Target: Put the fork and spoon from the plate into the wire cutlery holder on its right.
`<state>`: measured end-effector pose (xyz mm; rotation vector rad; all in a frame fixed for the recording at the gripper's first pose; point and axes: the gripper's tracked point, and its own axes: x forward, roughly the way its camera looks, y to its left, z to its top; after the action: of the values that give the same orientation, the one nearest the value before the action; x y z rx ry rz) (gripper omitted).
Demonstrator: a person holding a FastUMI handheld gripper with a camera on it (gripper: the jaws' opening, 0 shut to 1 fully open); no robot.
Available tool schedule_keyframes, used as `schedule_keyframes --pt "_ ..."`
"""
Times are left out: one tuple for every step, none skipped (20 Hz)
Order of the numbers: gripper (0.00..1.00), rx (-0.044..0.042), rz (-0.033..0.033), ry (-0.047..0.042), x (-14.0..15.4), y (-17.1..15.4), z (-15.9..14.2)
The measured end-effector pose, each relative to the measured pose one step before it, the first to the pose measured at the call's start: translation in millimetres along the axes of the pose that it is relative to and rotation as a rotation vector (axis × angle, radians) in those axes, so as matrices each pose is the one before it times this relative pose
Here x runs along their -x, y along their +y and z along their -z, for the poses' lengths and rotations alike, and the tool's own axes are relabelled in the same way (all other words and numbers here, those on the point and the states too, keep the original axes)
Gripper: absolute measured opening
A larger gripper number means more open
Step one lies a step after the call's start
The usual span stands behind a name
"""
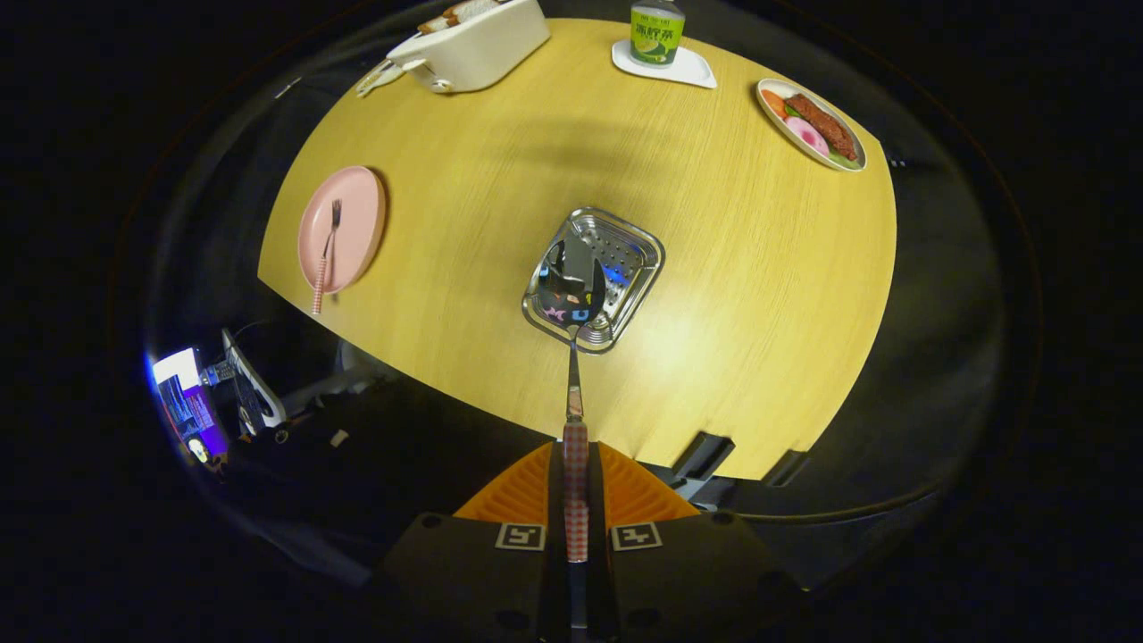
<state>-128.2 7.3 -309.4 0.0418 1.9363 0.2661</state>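
Clamping the spoon [574, 393], hand-held gripper [576, 482] hides its handle end.

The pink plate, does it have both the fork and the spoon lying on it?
No. The pink plate carries the fork, while the gripper grips the spoon over the holder.

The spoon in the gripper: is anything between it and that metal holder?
Nothing visible blocks it. The gripper is shut on the spoon by its checked handle, and the bowl hangs right over the open cutlery holder. The fork lies on the pink plate, well aside.
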Motion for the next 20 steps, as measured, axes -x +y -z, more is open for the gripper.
schedule_keyframes --pt "0.12 -0.00599 -0.0014 0.03298 -3.23 -1.55 -6.03" --pt "0.12 -0.00876 -0.00185 0.03108 -4.29 -0.6 -4.24" --pt "0.12 -0.00698 -0.00277 0.03678 -4.01 -0.09 -3.24" --pt "0.12 -0.00753 0.00124 0.03371 -3.92 -0.81 -1.69" --pt "0.12 -0.00647 0.00742 0.02798 -4.02 -1.5 -2.49" --pt "0.12 -0.00266 0.00932 0.01732 -5.26 -2.87 -3.77" --pt "0.12 -0.00513 0.00313 0.01491 -0.86 -0.45 -4.54" --pt "0.13 -0.00929 -0.00108 0.00649 -1.3 0.9 -4.17" --pt "0.13 -0.00792 -0.00157 -0.00073 -0.91 0.78 -5.39" --pt "0.14 -0.00674 -0.00215 -0.00091 -1.18 1.79 -3.94" --pt "0.15 -0.0055 -0.00139 -0.00616 0.11 0.81 -4.24" --pt "0.15 -0.00388 -0.00456 -0.00694 0.15 -0.32 -2.9" --pt "0.17 -0.00008 -0.00447 -0.00917 0.98 1.15 -1.95" --pt "0.19 0.00055 -0.00151 -0.01575 0.1 0.86 -2.7" --pt "0.2 -0.00024 -0.00062 -0.02432 0.86 -0.03 -1.83" --pt "0.22 -0.00237 -0.00535 -0.03006 1.55 1.04 -2.0" --pt "0.3 -0.00309 -0.00649 -0.03411 2.93 1.4 -3.0" --pt "0.34 -0.00515 -0.01318 -0.03703 4.4 3.47 -2.7" --pt "0.39 -0.00678 -0.01419 -0.03929 3.69 3.09 -2.75" --pt "0.4 -0.00431 -0.01013 -0.04056 3.19 1.96 -1.17"
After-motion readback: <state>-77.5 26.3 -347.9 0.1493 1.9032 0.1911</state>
